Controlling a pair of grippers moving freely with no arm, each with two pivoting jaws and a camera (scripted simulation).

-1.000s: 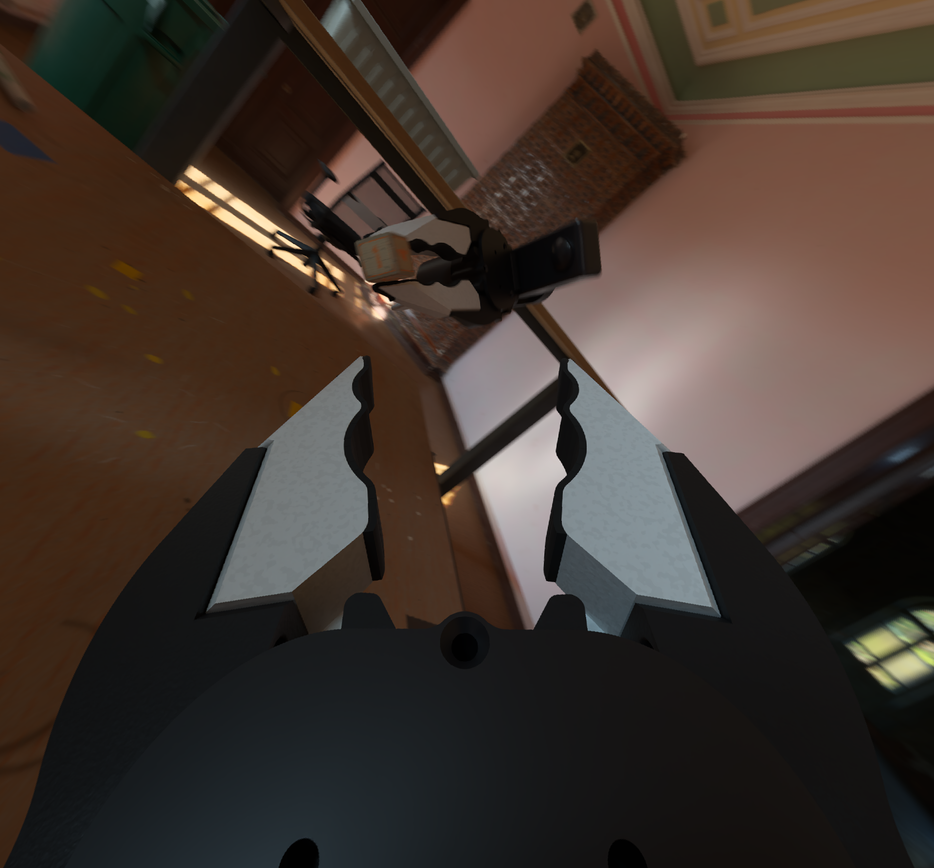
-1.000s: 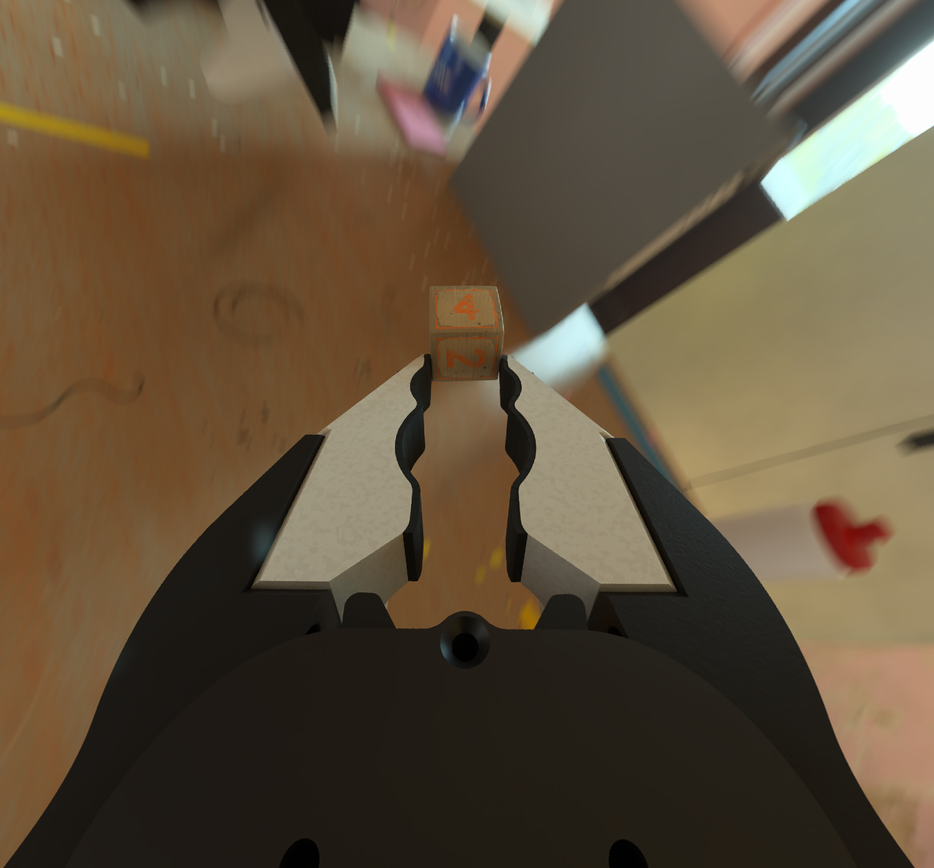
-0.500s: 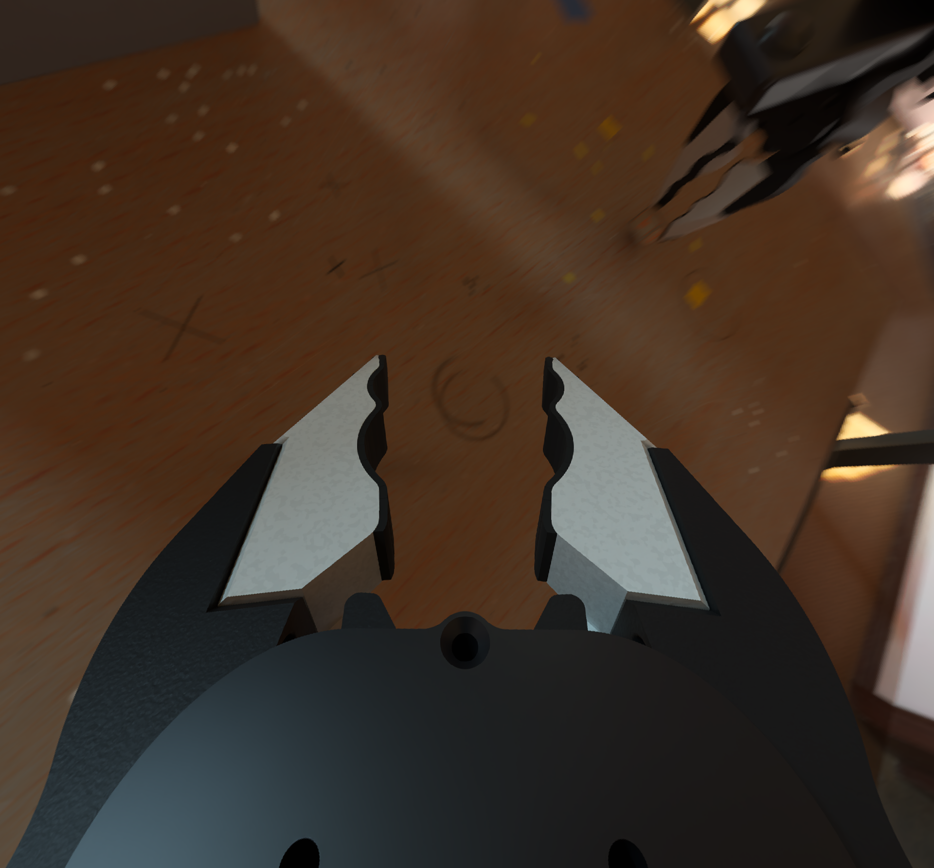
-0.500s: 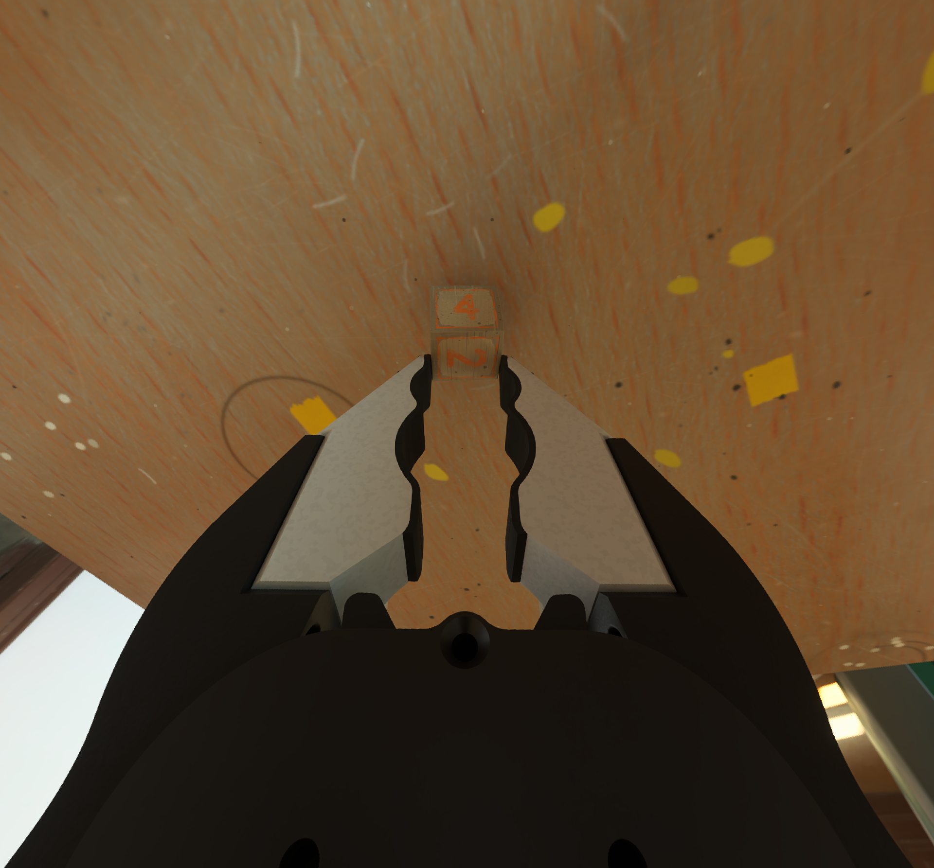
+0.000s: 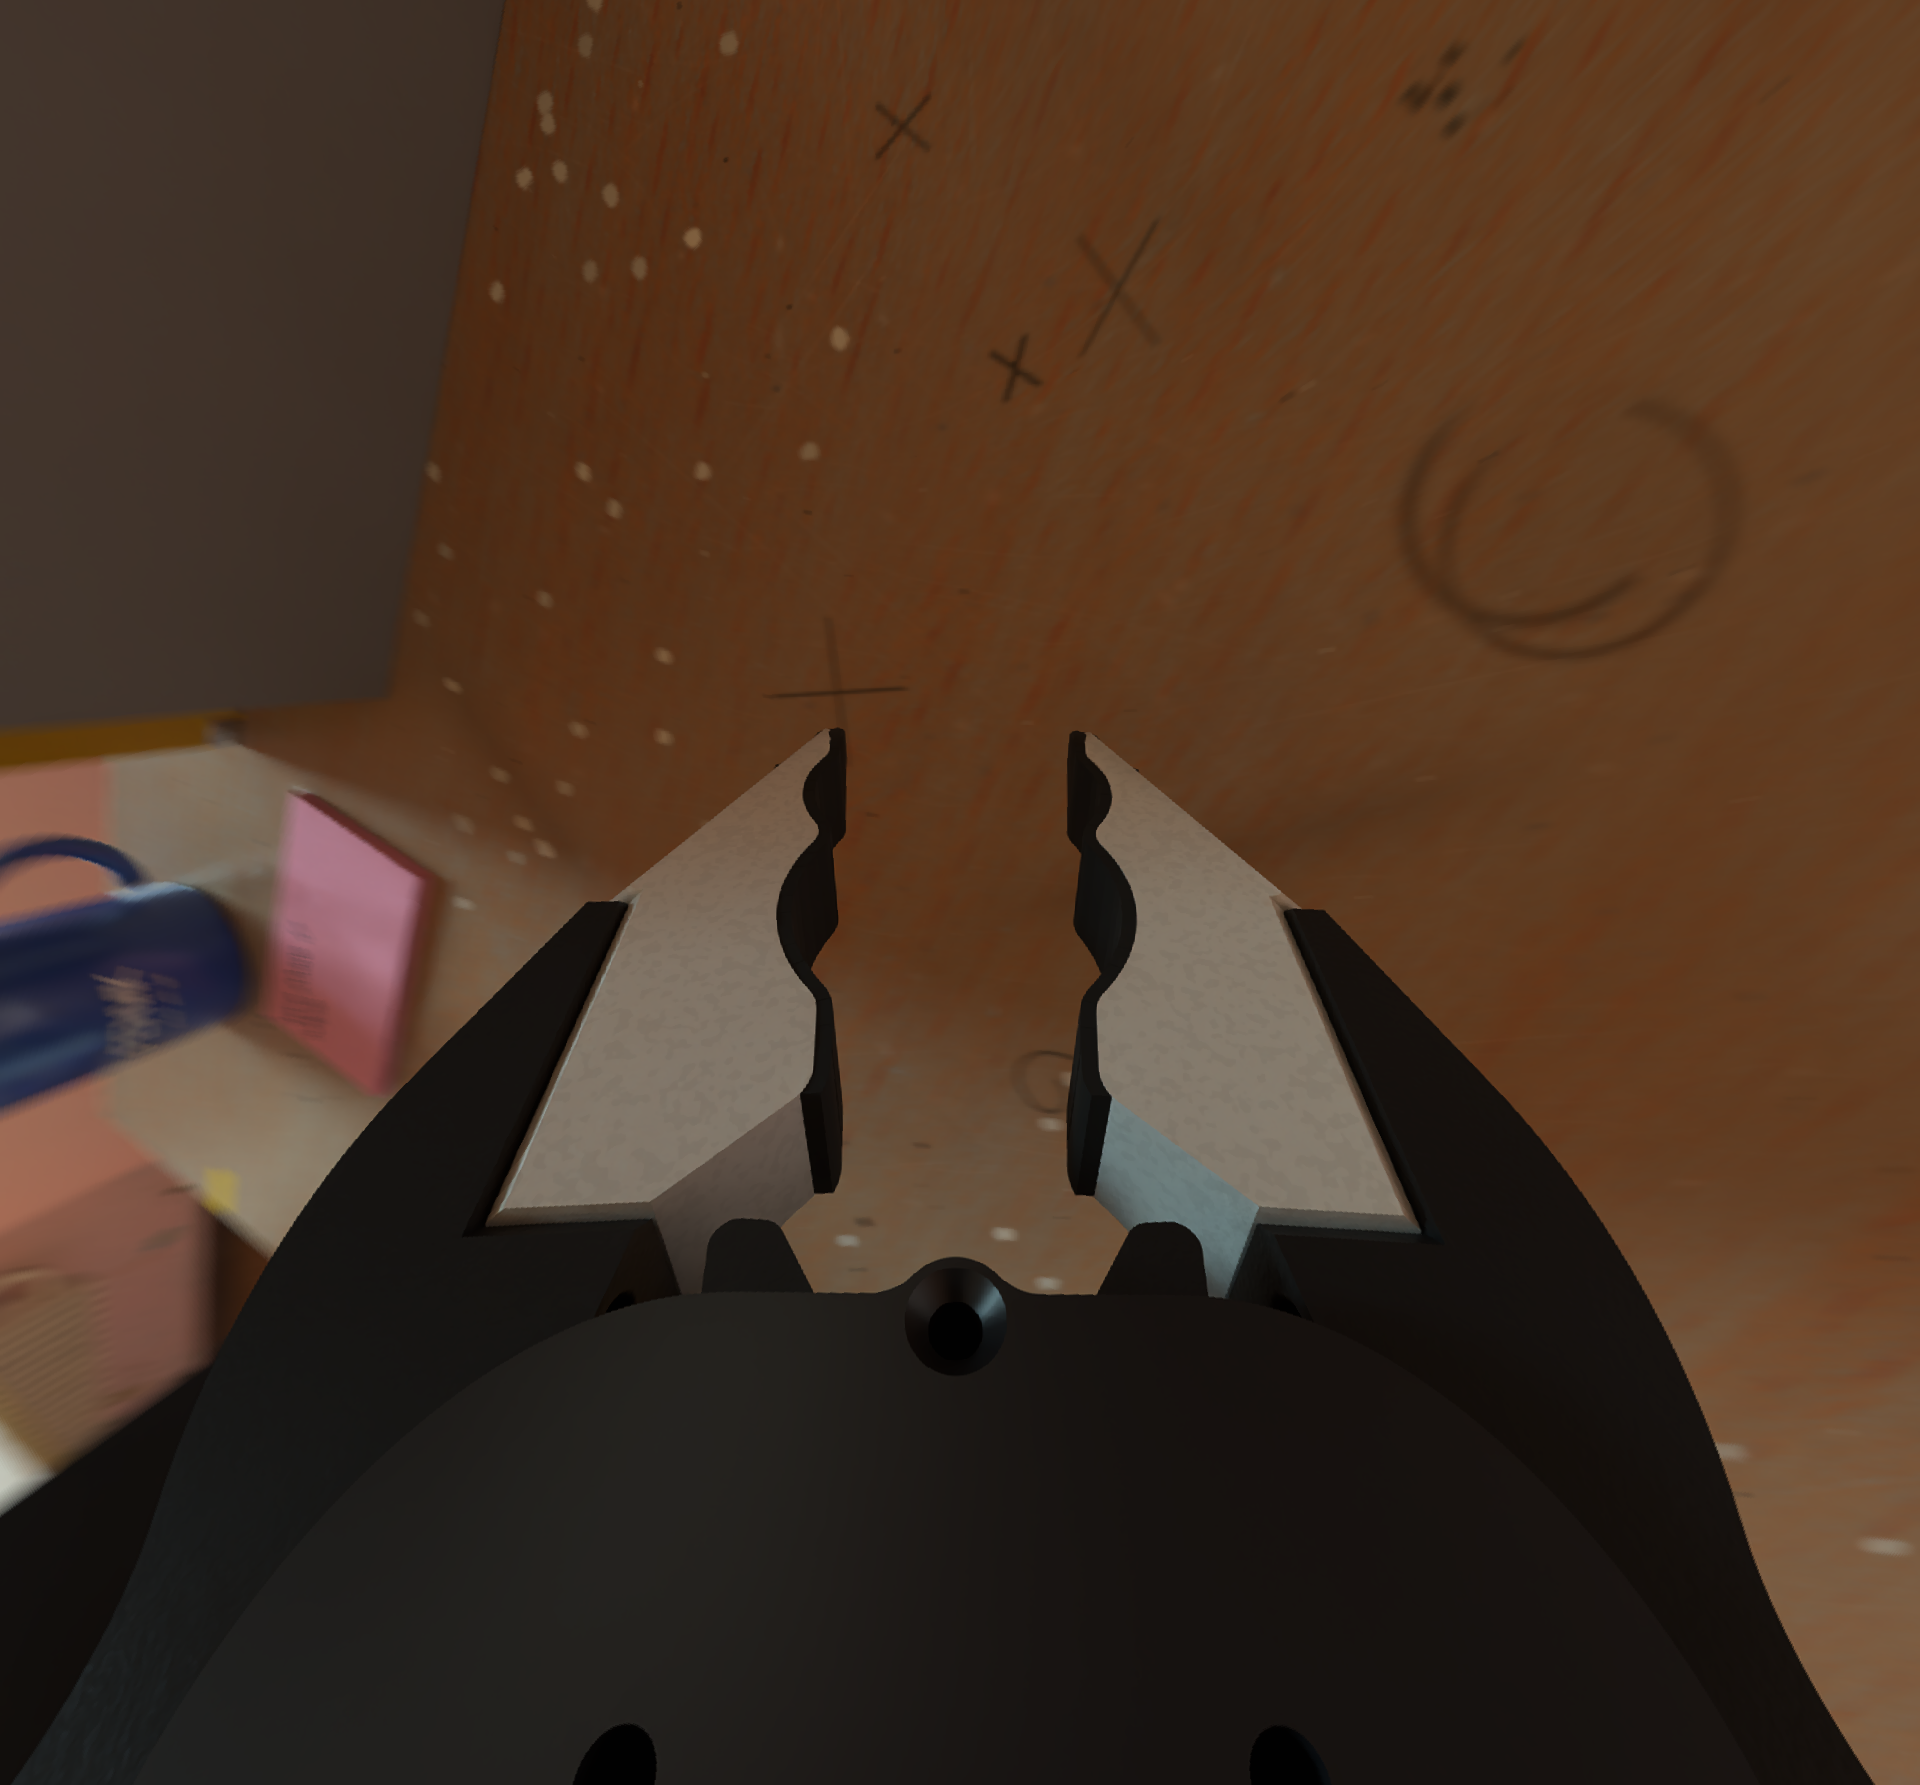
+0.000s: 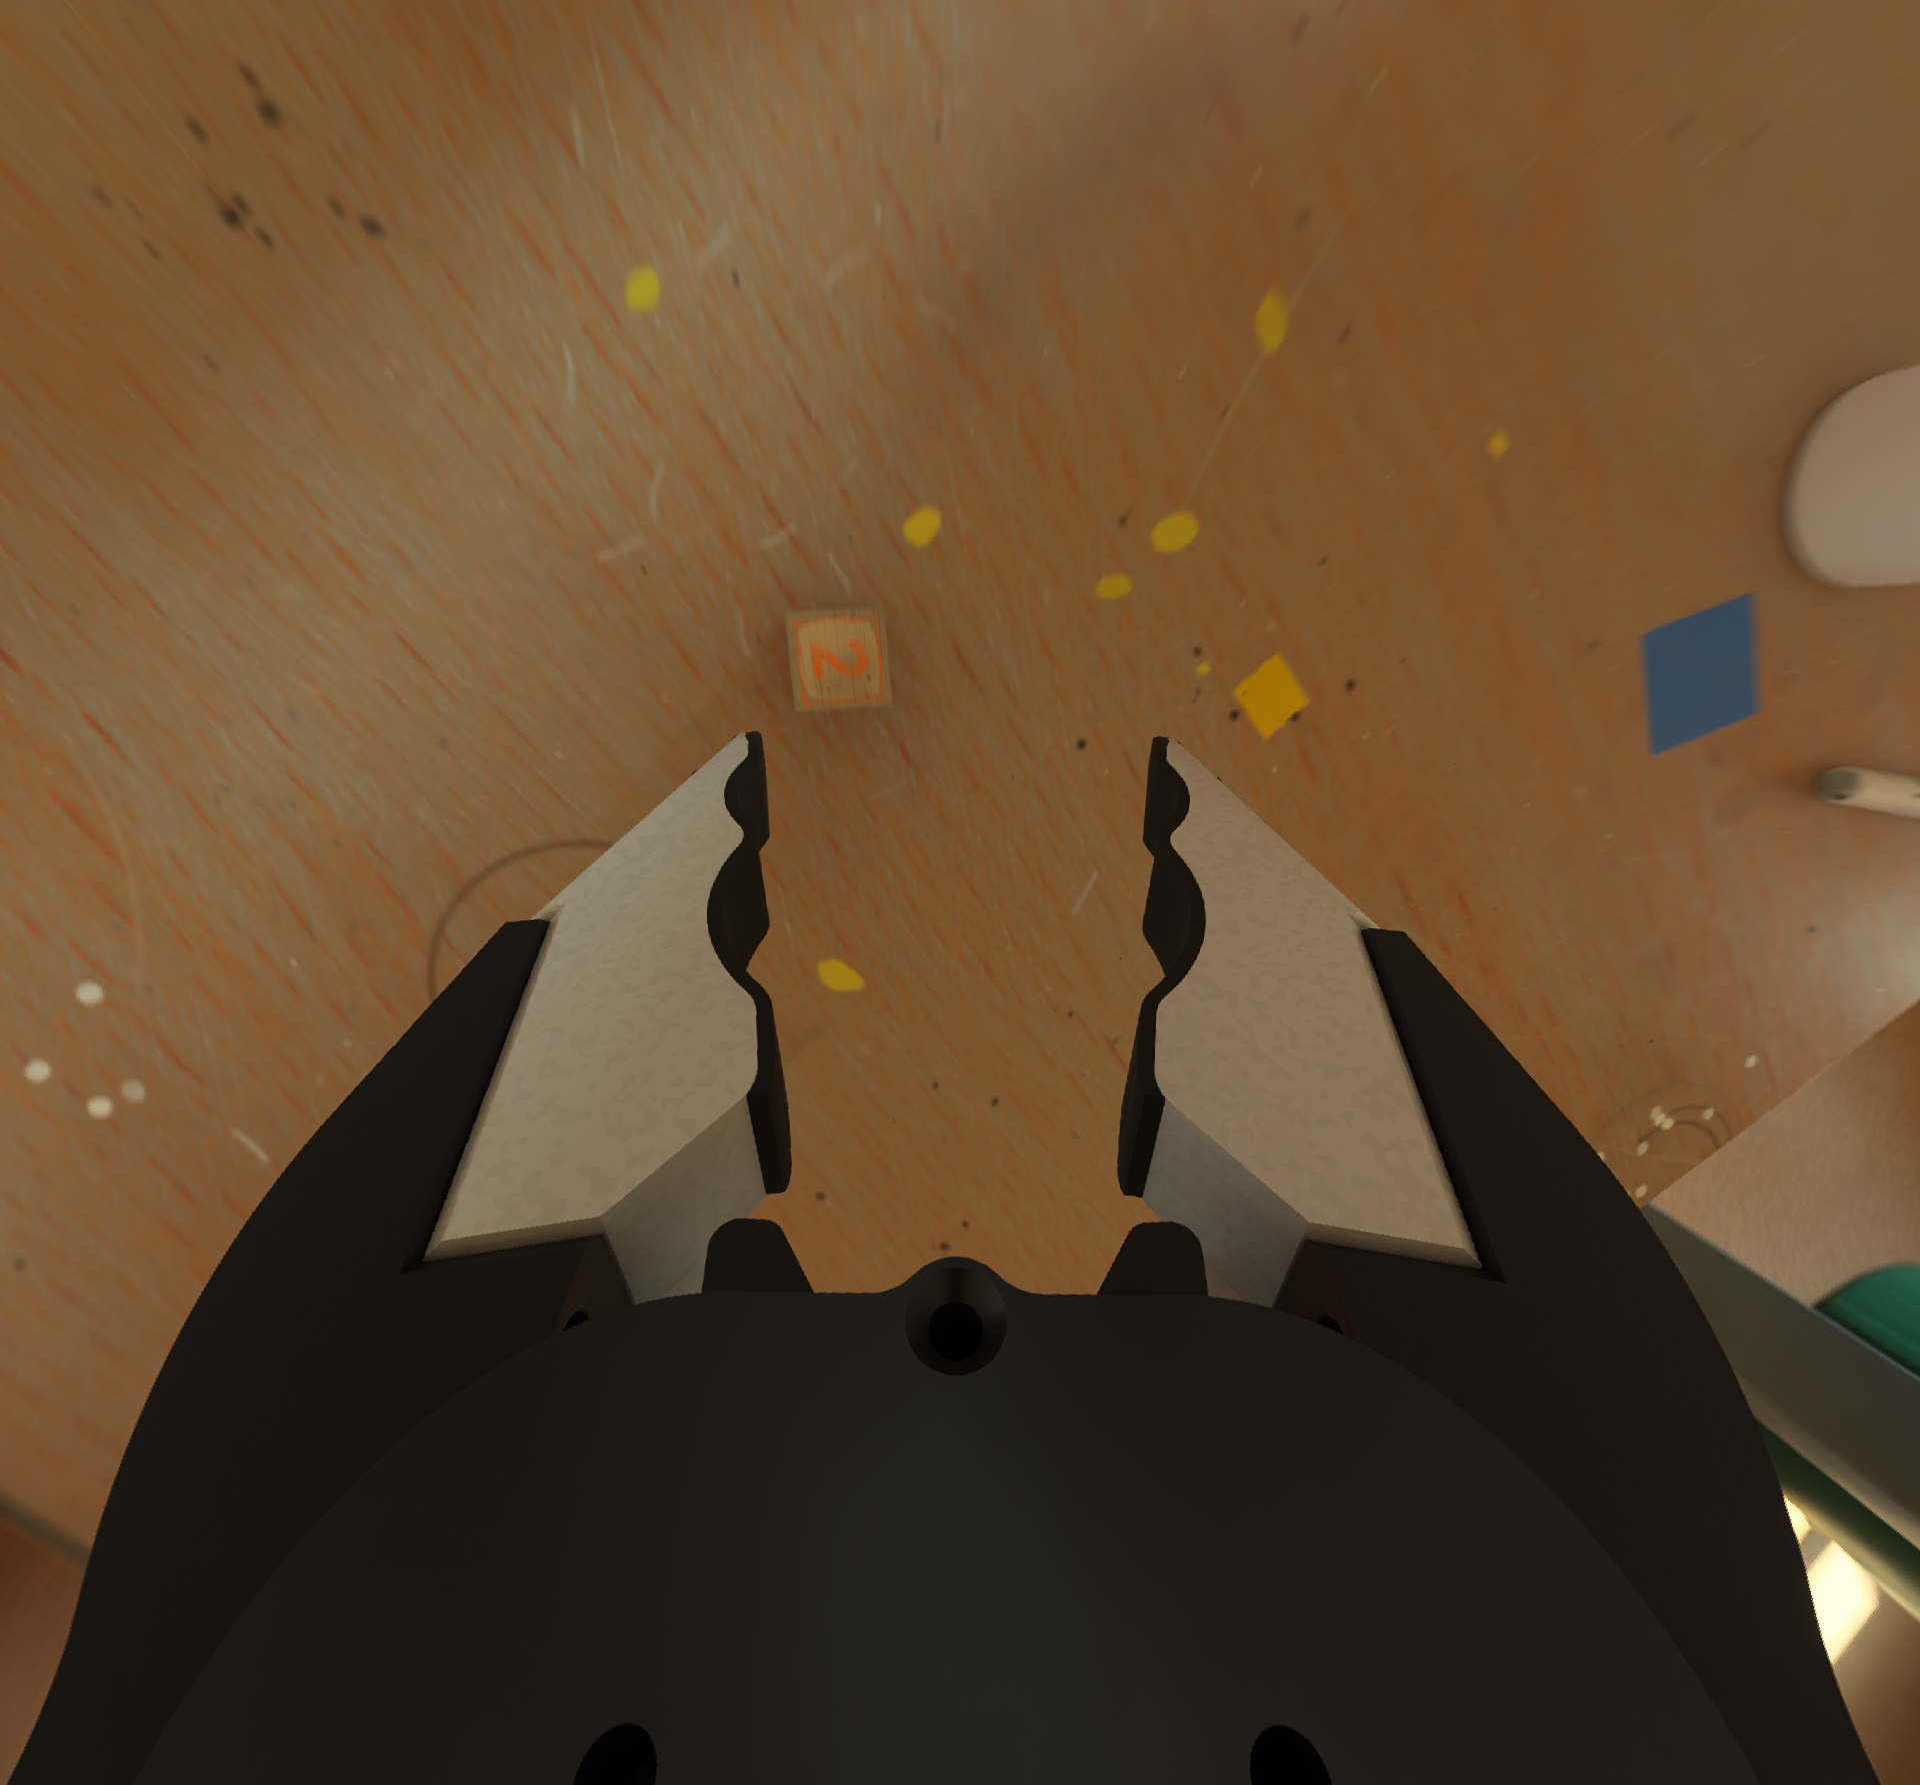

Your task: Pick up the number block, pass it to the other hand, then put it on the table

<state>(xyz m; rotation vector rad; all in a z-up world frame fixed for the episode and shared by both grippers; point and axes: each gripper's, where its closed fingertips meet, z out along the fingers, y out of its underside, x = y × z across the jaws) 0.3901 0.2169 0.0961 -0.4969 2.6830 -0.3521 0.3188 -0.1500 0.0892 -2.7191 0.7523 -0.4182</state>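
The number block (image 6: 837, 660), a small wooden cube with an orange-framed figure on its top face, lies on the wooden table (image 6: 416, 385) in the right wrist view. My right gripper (image 6: 956, 738) is open and empty above the table, the block just beyond its left fingertip and apart from it. My left gripper (image 5: 954, 736) is open and empty, pointing down at a bare part of the table (image 5: 1351, 177) with pencil crosses. The block is not in the left wrist view.
In the left wrist view a dark grey panel (image 5: 208, 281) fills the upper left, with a pink pad (image 5: 343, 946) and a blue mug (image 5: 104, 987) below it. In the right wrist view a blue square (image 6: 1699, 670), a white rounded object (image 6: 1860, 488) and the table edge (image 6: 1766, 1143) lie at the right.
My right gripper has opened, let go of the block and drawn back; the block now lies on the table. My left gripper has swung left and its jaws stand a little closer.
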